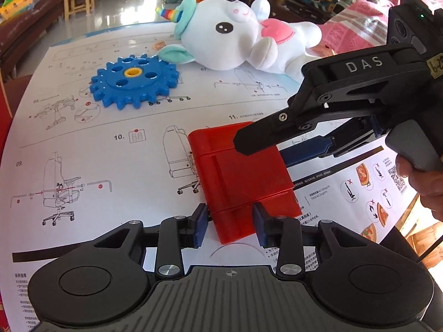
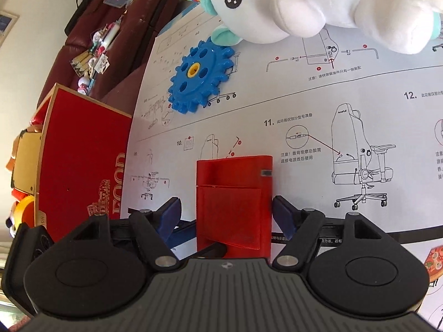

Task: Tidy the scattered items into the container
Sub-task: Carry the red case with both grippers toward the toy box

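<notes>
The left gripper [image 1: 229, 221], black with blue pads, had its jaws clamped on the near end of a flat red plastic hinged block [image 1: 241, 177]; both pads pressed against the block's sides. The block lay on a large white printed sheet of chair-assembly diagrams [image 1: 116, 160] that covered the table.

The right gripper [image 2: 225, 215] reached in from the right, held in a person's hand [image 1: 418, 177]. Its jaws stood apart on either side of the same red block; in the right wrist view the left pad was clear of the block and the right pad was just beside its edge, so whether that one touched could not be told.

Farther across the sheet, well apart from the block, a blue plastic toothed gear with a yellow hub [image 1: 134, 81] lay flat. Beyond it a white plush unicorn with a rainbow horn and pink heart [image 1: 235, 36] lay on its side, one teal ear just beside the gear.

Off the sheet's left edge in the right wrist view stood a red cardboard box with gold trim and lettering [image 2: 80, 166].
</notes>
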`<action>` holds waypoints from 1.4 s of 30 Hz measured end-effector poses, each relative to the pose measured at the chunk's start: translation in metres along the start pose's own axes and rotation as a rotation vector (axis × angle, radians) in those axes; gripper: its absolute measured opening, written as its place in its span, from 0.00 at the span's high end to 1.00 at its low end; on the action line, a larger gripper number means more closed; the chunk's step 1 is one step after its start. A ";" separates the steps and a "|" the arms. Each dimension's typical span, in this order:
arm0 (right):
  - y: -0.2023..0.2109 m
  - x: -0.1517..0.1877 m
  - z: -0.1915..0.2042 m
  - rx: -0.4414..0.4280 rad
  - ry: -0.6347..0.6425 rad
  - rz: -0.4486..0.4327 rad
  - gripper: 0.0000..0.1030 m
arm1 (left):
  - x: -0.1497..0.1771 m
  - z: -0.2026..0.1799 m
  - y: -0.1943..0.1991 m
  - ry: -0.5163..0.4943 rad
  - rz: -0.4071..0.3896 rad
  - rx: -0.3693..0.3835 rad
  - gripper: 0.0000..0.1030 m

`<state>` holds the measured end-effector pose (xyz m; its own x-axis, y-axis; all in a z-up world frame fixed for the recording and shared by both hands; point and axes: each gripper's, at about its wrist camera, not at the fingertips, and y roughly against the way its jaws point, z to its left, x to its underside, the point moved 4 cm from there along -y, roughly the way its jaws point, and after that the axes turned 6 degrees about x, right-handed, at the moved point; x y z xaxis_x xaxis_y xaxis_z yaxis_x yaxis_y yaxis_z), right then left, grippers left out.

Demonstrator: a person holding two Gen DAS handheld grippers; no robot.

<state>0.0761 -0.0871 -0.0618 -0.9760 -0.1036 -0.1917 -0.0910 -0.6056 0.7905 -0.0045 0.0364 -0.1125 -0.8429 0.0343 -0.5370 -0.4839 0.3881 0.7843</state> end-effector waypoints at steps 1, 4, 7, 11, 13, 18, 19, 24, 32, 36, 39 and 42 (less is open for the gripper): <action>0.002 0.000 0.002 -0.009 -0.001 -0.004 0.25 | 0.001 0.000 0.001 0.007 0.002 0.006 0.63; 0.009 -0.001 0.009 -0.054 -0.001 -0.024 0.25 | 0.002 -0.001 0.001 0.013 0.007 0.017 0.64; 0.014 -0.001 0.020 -0.117 0.009 -0.018 0.27 | 0.003 -0.005 0.001 -0.008 0.011 0.005 0.62; 0.004 0.013 0.040 -0.124 0.078 0.049 0.38 | 0.005 -0.012 0.000 -0.045 0.015 -0.001 0.61; 0.002 0.019 0.042 -0.099 0.105 0.042 0.36 | 0.008 -0.014 0.000 -0.061 0.010 -0.027 0.77; 0.006 0.023 0.031 -0.069 0.068 0.031 0.31 | 0.014 -0.024 0.002 -0.110 0.012 -0.047 0.85; 0.008 0.024 0.028 -0.053 0.066 0.028 0.31 | 0.015 -0.027 0.001 -0.131 0.014 -0.057 0.84; 0.012 0.029 0.031 0.008 0.055 0.028 0.30 | 0.016 -0.031 0.000 -0.143 0.021 -0.070 0.83; 0.015 0.047 0.052 0.090 0.061 0.021 0.35 | 0.019 -0.034 0.002 -0.123 0.019 -0.097 0.76; 0.014 0.052 0.059 0.113 0.054 0.012 0.52 | 0.021 -0.035 0.004 -0.109 0.016 -0.091 0.62; 0.016 0.053 0.062 0.134 0.076 -0.006 0.57 | 0.023 -0.035 0.008 -0.097 0.016 -0.097 0.51; 0.020 0.050 0.060 0.182 0.094 -0.030 0.61 | 0.027 -0.032 0.013 -0.088 0.011 -0.097 0.50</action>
<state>0.0140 -0.0569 -0.0208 -0.9503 -0.1661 -0.2634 -0.1621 -0.4583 0.8739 -0.0408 0.0126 -0.1066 -0.8265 0.1203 -0.5499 -0.4986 0.2970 0.8144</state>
